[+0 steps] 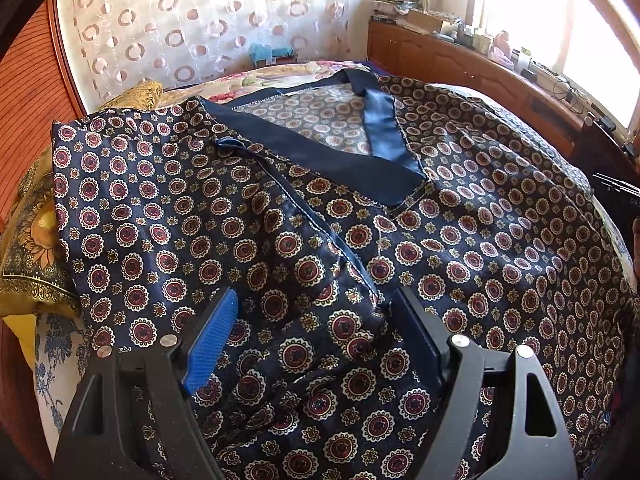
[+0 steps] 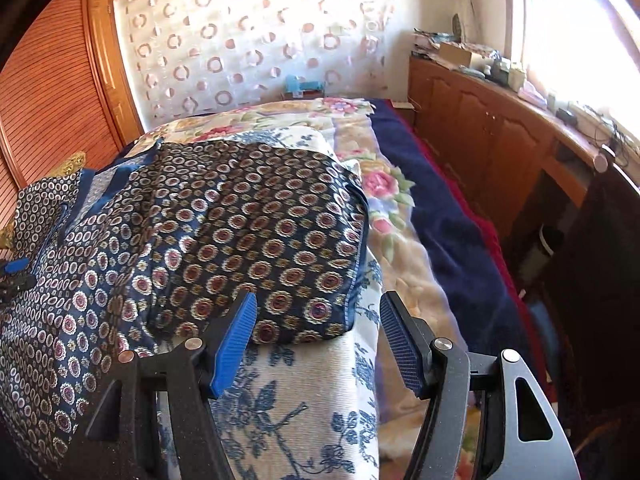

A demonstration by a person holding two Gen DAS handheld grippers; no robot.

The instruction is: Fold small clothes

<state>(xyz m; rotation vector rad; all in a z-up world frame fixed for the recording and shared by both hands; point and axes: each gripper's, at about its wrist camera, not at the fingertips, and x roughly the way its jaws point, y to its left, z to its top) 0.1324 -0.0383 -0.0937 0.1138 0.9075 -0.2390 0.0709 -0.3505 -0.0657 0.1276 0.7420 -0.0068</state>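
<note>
A navy satin top [image 1: 280,208] printed with red and cream medallions lies spread on the bed, its dark blue V-neck band [image 1: 320,148] pointing toward me. My left gripper [image 1: 316,312] hovers over the lower front of the top, jaws open wide, with a raised fold of cloth between the blue pads but not pinched. In the right wrist view the same top [image 2: 224,232] lies at left, one sleeve folded over. My right gripper [image 2: 318,316] stands open just above that sleeve's near corner, gripping nothing. The left gripper's blue tip [image 2: 16,267] shows at the far left edge.
The top rests on a white cushion with blue flowers [image 2: 296,400] over a floral blanket [image 2: 396,200]. A yellow patterned cloth [image 1: 36,240] lies at left. A wooden cabinet [image 2: 492,136] with clutter runs along the right under a bright window; a patterned curtain [image 1: 200,28] hangs behind.
</note>
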